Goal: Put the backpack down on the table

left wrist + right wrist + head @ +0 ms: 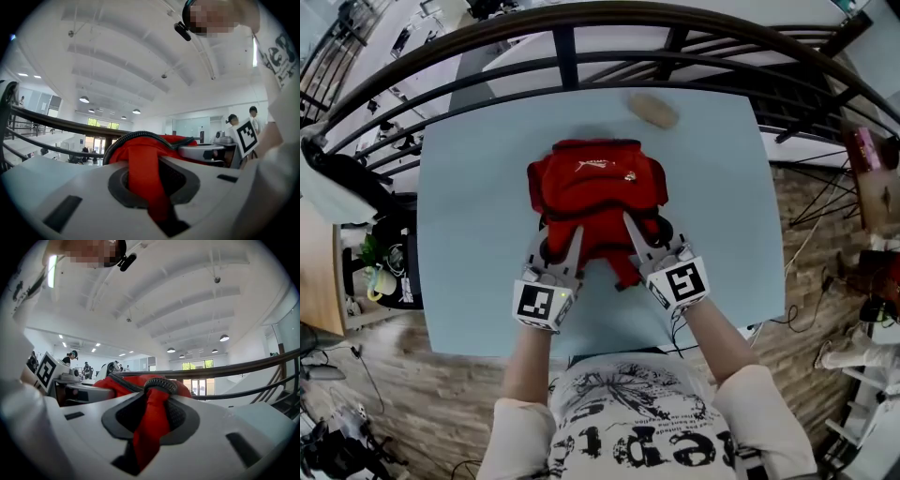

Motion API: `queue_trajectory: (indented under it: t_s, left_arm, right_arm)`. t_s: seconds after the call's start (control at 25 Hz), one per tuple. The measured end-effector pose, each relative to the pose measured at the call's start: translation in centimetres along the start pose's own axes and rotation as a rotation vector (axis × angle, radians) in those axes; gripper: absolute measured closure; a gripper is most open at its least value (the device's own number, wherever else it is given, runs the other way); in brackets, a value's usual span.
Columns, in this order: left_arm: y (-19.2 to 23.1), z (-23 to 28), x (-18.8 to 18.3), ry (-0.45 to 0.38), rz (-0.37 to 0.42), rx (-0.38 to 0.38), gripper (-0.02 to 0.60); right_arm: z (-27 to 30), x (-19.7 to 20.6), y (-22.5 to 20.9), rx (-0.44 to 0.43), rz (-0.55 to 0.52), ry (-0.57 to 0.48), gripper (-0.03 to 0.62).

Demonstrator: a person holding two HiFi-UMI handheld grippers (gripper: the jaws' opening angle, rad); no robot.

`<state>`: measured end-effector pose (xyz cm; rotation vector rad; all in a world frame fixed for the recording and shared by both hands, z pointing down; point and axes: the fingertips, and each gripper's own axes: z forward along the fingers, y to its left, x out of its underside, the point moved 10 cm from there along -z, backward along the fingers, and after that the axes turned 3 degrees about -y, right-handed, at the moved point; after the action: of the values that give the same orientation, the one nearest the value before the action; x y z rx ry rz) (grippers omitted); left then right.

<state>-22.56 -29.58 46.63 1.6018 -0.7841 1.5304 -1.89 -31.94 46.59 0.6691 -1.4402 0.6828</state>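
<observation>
A red backpack (595, 187) appears to lie on the light blue table (469, 187), near its middle, straps toward me. My left gripper (558, 239) is at the bag's near left side, shut on a red shoulder strap (143, 183) that runs between its jaws. My right gripper (645, 230) is at the near right side, with the other red strap (150, 427) pinched between its jaws. Both grippers point level across the table. From each gripper view the bag's red body (140, 145) with its black zipper edge (157, 384) bulges just beyond the jaws.
A tan oblong object (653, 110) lies near the table's far edge. A dark curved railing (562, 56) runs behind the table. The table's near edge is just below my hands. Chairs and equipment stand off the table's left (356, 187) and right (867, 159) sides.
</observation>
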Motion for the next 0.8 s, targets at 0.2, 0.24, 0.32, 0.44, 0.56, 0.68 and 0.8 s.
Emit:
queue_trajectory:
  t_s: [0.2, 0.24, 0.32, 0.44, 0.56, 0.68, 0.8]
  left_arm:
    - [-1.2, -2.2, 2.4, 0.014, -0.032, -0.001, 0.543]
    - [-1.4, -2.6, 3.2, 0.019, -0.034, 0.002, 0.543]
    - [-1.9, -3.5, 4.4, 0.034, -0.031, -0.004, 0.543]
    - [-2.6, -4.4, 5.5, 0.061, -0.020, -0.018, 0.543]
    - [-2.8, -5.1, 6.3, 0.090, -0.024, -0.025, 0.530]
    - [-3.1, -5.7, 7.4, 0.121, -0.041, -0.016, 0.466]
    - [-3.4, -6.3, 8.6, 0.159, -0.059, -0.014, 0.386]
  right_arm:
    - [-1.9, 1.8, 1.2, -0.025, -0.001, 0.012, 0.505]
    - [-2.3, 2.2, 1.4, -0.029, 0.001, 0.019, 0.500]
    - [-3.1, 3.0, 1.8, -0.036, 0.003, 0.036, 0.491]
    - [-4.2, 4.0, 2.3, -0.039, 0.003, 0.059, 0.471]
    - [-4.8, 4.9, 2.8, -0.038, 0.007, 0.079, 0.451]
    - [-5.5, 6.1, 3.2, -0.031, 0.021, 0.117, 0.424]
    - [-6.2, 7.3, 3.7, -0.018, 0.028, 0.160, 0.373]
